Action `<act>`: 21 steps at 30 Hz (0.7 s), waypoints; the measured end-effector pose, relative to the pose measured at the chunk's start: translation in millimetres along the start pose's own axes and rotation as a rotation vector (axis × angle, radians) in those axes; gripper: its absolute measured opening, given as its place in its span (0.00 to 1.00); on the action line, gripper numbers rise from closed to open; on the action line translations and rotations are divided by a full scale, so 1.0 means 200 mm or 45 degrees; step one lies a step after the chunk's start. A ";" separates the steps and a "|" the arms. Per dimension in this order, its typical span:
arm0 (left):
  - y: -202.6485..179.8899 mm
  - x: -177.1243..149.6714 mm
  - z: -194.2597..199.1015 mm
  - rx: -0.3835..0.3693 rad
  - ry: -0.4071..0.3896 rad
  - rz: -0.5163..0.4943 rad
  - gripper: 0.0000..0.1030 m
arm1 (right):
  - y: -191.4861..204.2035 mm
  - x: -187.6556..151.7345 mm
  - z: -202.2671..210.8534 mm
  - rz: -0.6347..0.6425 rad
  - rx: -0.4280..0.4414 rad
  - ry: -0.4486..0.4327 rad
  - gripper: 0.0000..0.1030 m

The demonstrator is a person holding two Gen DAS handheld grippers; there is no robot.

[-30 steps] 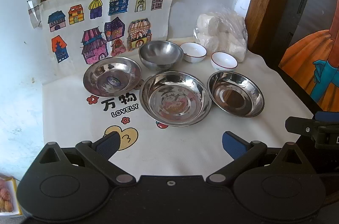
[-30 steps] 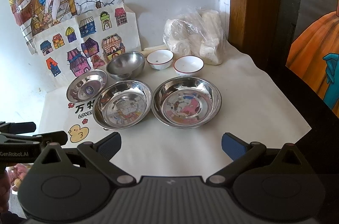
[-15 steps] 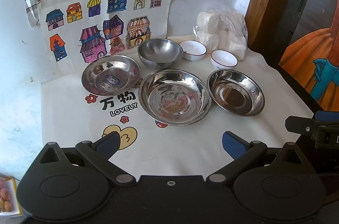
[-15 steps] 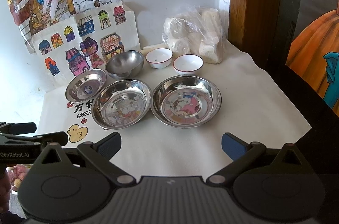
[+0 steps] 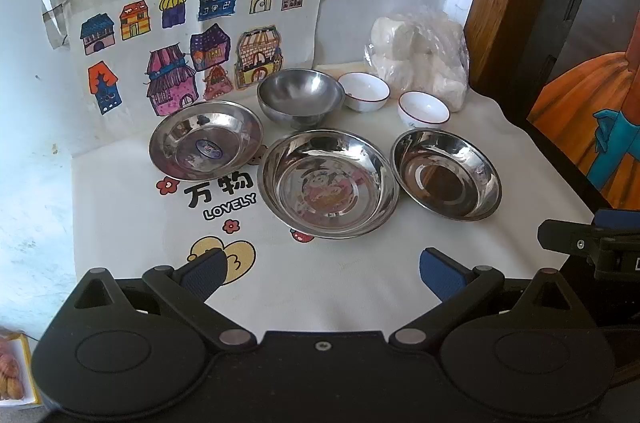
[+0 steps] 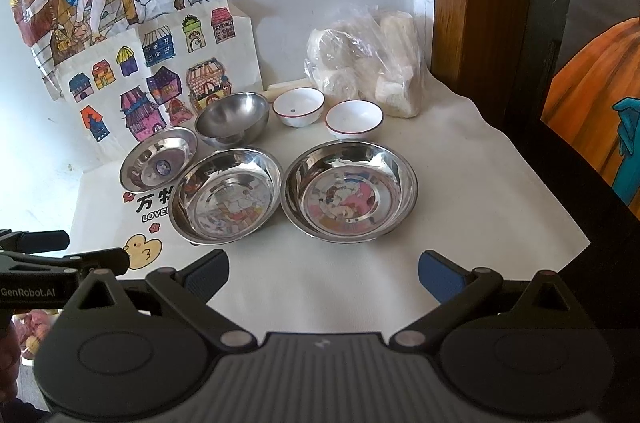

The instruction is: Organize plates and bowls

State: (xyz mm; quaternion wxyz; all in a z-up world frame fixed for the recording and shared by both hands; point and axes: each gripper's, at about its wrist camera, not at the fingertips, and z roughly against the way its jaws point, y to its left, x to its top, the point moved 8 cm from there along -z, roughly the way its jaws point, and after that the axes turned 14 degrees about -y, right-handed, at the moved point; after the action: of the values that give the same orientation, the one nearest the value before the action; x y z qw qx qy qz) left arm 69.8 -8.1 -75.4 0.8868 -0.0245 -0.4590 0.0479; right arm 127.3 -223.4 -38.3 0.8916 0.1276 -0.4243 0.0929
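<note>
I hold my left gripper [image 5: 320, 269] low over the near edge of the white cloth [image 5: 328, 287]. Its two blue fingers are spread wide with nothing between them. My right gripper [image 6: 322, 269] is the same: fingers far apart, holding nothing.

All the dishes sit ahead of both tools, well apart from the fingers. Straight in front of my left gripper is the big shiny plate [image 5: 328, 183]. To its left and a bit farther away is the small plate with a sticker [image 5: 206, 139]. To its right is another shiny plate [image 5: 446, 173], and that one sits straight ahead of my right gripper. The three plates lie close side by side, and I cannot tell if their rims touch.

Behind the plates, farther from me, stands the deep metal bowl [image 5: 300, 99]. To its right are two little white bowls with red rims, one [image 5: 364, 91] just beside the metal bowl and one [image 5: 424, 107] a bit nearer to me. A plastic bag of white lumps [image 5: 420, 59] leans behind them, by the wall with the drawings [image 5: 192, 35].
</note>
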 end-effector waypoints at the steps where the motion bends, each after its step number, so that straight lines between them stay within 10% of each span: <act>1: 0.00 0.00 -0.01 0.001 0.003 0.000 0.99 | 0.00 0.00 0.00 -0.001 0.000 0.004 1.00; 15: -0.06 0.02 -0.14 0.019 0.069 0.010 0.99 | -0.09 0.02 -0.12 -0.005 0.028 0.068 1.00; 21: -0.08 0.01 -0.30 0.031 0.139 0.201 0.99 | -0.15 0.08 -0.25 0.107 0.139 0.105 1.00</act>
State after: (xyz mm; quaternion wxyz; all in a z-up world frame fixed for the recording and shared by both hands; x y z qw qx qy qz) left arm 121.8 -24.4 -106.6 0.9042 -0.0523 -0.4061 0.1219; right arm 181.8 -235.3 -61.0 0.8953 0.1543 -0.3867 0.1583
